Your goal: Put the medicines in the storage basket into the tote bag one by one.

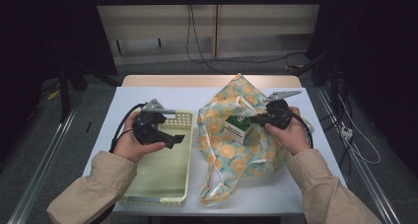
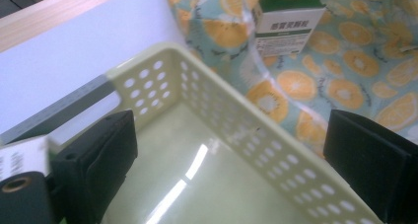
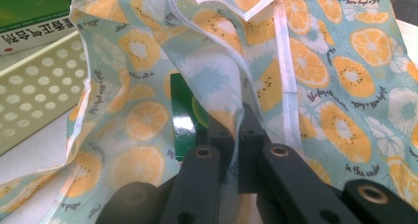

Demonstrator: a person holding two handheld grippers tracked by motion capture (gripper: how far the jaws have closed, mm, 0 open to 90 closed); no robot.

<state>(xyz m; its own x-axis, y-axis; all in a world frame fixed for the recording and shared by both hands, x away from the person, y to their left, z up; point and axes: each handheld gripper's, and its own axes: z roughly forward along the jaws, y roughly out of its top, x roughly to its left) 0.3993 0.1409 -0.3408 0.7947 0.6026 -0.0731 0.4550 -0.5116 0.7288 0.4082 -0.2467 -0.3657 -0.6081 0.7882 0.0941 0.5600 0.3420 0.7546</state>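
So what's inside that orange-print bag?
A green-and-white carton stands in the mouth of the bag, which the right gripper holds open by pinching its edge. The cloth covers the carton's lower part and whatever else may lie deeper inside.

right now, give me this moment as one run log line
right gripper: shut on orange-print fabric bag rim | left gripper: open, empty, over pale yellow perforated plastic basket | green-and-white carton: inside bag
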